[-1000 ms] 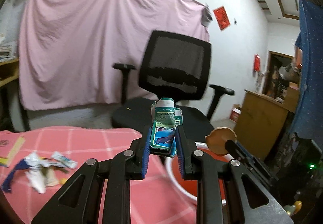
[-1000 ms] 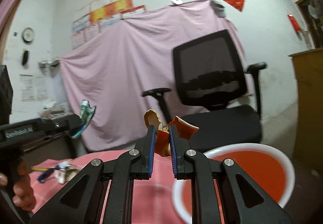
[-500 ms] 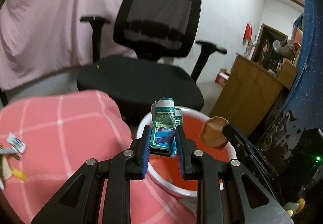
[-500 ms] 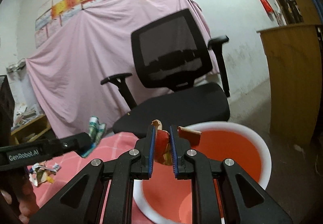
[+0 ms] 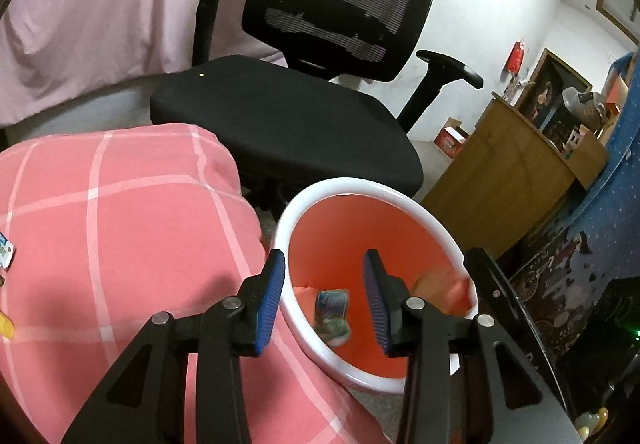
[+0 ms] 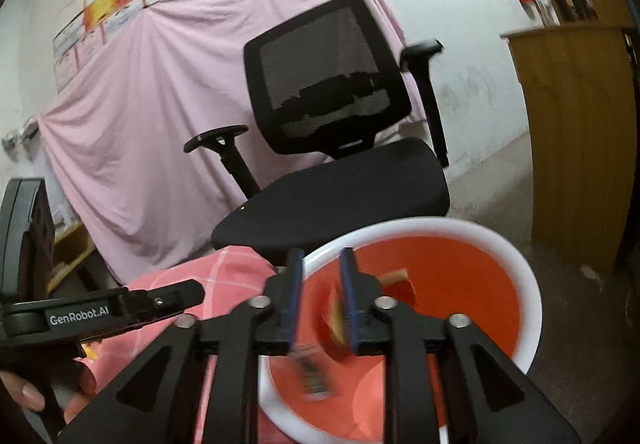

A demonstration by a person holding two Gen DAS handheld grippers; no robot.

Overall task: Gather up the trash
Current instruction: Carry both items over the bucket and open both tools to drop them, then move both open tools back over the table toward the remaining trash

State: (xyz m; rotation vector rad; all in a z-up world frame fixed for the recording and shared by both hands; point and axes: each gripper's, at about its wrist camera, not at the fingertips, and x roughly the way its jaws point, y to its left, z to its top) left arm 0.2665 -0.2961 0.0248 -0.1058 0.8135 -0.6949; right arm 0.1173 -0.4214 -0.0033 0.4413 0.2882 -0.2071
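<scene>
A red bin with a white rim (image 5: 412,205) stands beside the pink checked table (image 5: 120,228); it also shows in the right wrist view (image 6: 516,256). My left gripper (image 5: 325,298) is open over the bin, and the green-blue wrapper (image 5: 331,312) is falling inside it. My right gripper (image 6: 320,294) is open over the bin; the red-orange peel scrap (image 6: 338,318) is dropping between its jaws, blurred. The wrapper (image 6: 312,376) shows blurred lower in the bin. The left gripper's body (image 6: 100,310) shows at the left of the right wrist view.
A black office chair (image 5: 304,83) stands just behind the bin. A wooden cabinet (image 5: 504,179) is to the right, a blue patterned cloth (image 5: 600,228) at far right. More scraps lie at the table's left edge (image 5: 6,252). A pink sheet (image 6: 140,103) covers the back wall.
Both grippers tilted down over the bin and opened. The wrapper left the left gripper and the peel left the right gripper; both are dropping into the bin.
</scene>
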